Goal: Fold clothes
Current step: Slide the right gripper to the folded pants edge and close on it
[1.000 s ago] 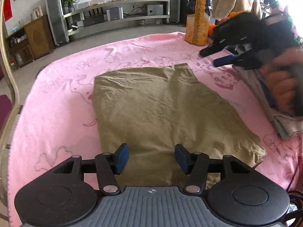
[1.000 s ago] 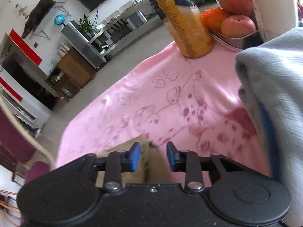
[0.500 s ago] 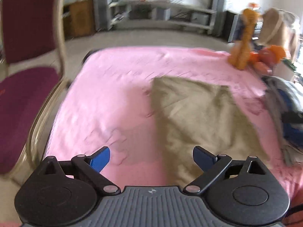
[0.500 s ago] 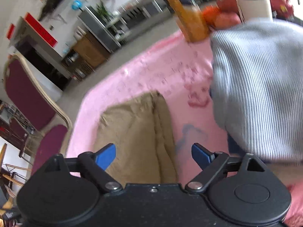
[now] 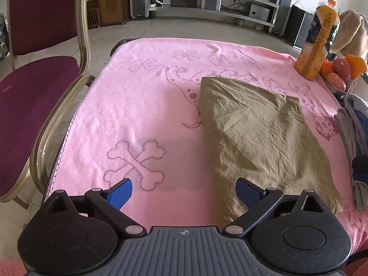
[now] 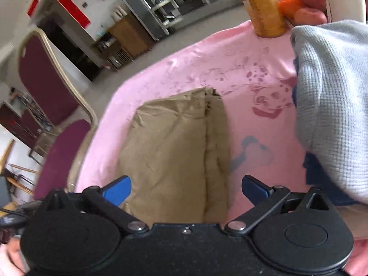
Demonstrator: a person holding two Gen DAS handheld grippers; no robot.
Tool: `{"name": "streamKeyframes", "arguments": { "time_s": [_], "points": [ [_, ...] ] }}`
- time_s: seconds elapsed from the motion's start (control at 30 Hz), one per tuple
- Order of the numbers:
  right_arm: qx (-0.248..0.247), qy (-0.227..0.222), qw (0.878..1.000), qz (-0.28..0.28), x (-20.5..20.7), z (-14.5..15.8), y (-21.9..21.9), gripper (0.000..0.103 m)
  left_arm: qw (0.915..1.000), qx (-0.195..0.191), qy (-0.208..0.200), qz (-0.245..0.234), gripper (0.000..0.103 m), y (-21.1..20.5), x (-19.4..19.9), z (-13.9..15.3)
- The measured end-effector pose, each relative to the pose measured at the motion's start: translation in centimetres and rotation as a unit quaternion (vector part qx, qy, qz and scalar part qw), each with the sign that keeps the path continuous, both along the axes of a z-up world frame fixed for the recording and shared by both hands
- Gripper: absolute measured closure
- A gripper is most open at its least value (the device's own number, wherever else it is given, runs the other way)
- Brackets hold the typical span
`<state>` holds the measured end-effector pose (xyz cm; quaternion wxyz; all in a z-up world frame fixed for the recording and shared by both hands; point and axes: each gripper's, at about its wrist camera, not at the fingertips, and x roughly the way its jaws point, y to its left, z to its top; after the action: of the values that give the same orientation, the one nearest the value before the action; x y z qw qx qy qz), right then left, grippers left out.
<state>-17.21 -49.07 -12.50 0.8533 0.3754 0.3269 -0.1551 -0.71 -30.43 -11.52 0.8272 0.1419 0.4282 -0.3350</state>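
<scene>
A: In the left wrist view, what do you see?

B: The left gripper [image 5: 184, 192] has its jaws spread wide and it holds nothing. It hangs above the near edge of the pink blanket [image 5: 128, 105]. The khaki garment [image 5: 255, 133] lies flat on this blanket, to the right of the middle, already folded into a compact piece. Only the right blue finger is above its near corner.

A: Which way does the garment point?

B: Its long axis goes from the near edge toward the far right, about in the direction of the orange juice bottle [image 5: 318, 39]. The far end is narrower, the near end is wider.

A: And the right wrist view?

B: The right gripper [image 6: 186, 189] is also spread open and empty. It is above the near end of the same garment [image 6: 170, 151], which runs away from the camera. A long fold edge goes along its right side. Just beside, on the right, is a pile of other clothes with a grey knitted piece [image 6: 333, 105] on top.

A: Which step is this, in your opinion?

B: I judge that one fold is complete and both grippers are free between two grasps. The next move probably needs each gripper to pinch one near corner and bring the near end over to the far end, across the long axis. The corners should stay aligned, otherwise the layers can slip.
</scene>
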Motion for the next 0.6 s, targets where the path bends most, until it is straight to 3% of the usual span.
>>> {"name": "streamKeyframes", "arguments": {
  "time_s": [0.13, 0.2, 0.33, 0.5, 0.6],
  "points": [
    [0.06, -0.036, 0.997, -0.036, -0.9, -0.6, -1.3, 0.002, 0.9999, -0.002, 0.012, 0.003, 0.006, -0.3, 0.3, -0.2],
    [0.057, -0.04, 0.997, -0.033, -0.7, -0.6, -1.2, 0.009, 0.9998, -0.003, 0.019, 0.005, 0.006, -0.5, 0.5, -0.3],
    [0.045, -0.025, 0.999, -0.017, 0.8, -0.6, -0.7, 0.037, 0.9994, -0.005, 0.032, 0.008, 0.006, -0.8, 0.8, -0.5],
    [0.049, -0.012, 0.999, 0.0, 2.6, -1.0, -1.4, 0.037, 0.9988, -0.007, 0.047, 0.006, 0.006, -1.5, 1.4, -0.5],
    [0.002, 0.026, 1.0, -0.012, 3.0, -1.1, -1.6, 0.036, 0.9969, -0.012, 0.076, 0.015, 0.006, -1.9, 2.5, -0.6]
  ]
}}
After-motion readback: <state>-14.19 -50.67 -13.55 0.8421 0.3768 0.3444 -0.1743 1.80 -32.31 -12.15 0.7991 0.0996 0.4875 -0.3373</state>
